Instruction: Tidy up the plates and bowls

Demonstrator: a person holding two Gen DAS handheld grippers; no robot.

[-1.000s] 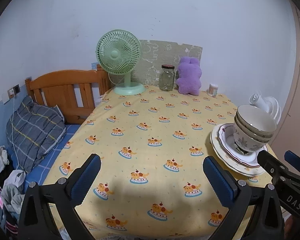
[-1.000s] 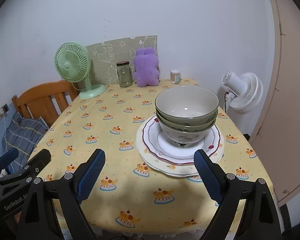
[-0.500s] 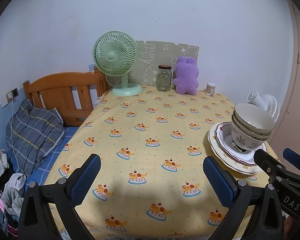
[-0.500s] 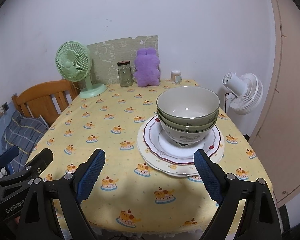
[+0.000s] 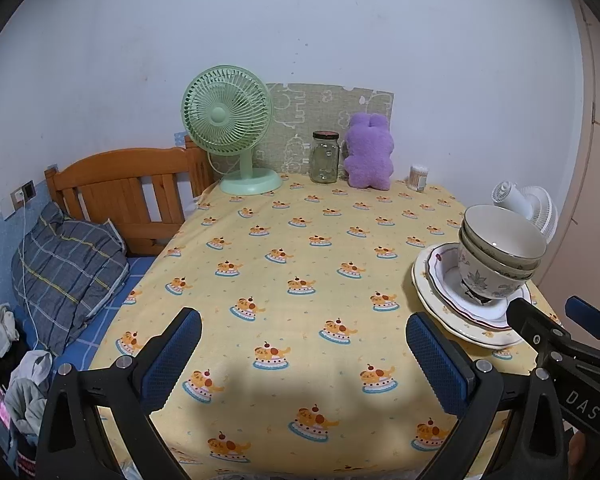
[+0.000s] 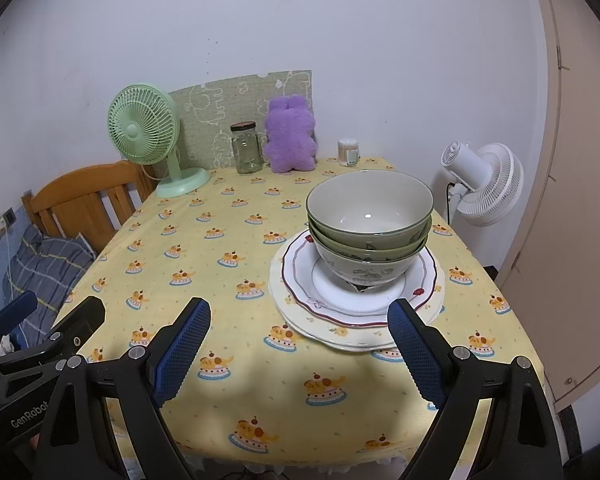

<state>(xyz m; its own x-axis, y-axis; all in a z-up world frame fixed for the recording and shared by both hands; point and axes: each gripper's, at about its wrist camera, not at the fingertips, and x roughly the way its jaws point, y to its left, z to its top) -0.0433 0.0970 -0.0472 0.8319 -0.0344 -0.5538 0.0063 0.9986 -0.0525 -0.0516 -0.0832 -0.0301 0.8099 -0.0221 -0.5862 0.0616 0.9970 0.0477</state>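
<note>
Green-rimmed bowls (image 6: 370, 224) are nested in a stack on two stacked plates (image 6: 300, 308) at the right side of the yellow-clothed table (image 6: 204, 264). The stack also shows in the left wrist view (image 5: 496, 260) on the plates (image 5: 432, 288). My right gripper (image 6: 300, 344) is open and empty, just in front of the plates near the table's front edge. My left gripper (image 5: 304, 356) is open and empty over the table's front middle, left of the stack. The right gripper's body (image 5: 560, 340) shows in the left wrist view.
A green fan (image 5: 230, 120), a glass jar (image 5: 325, 157), a purple plush toy (image 5: 369, 152) and a small white container (image 5: 419, 177) stand along the table's back edge. A white fan (image 6: 480, 184) stands right of the table. A wooden bed frame (image 5: 120, 196) with a pillow (image 5: 64, 256) lies left.
Both grippers have drawn back slightly from the table; the bowls and plates sit a little farther away. Nothing was taken hold of or let go.
</note>
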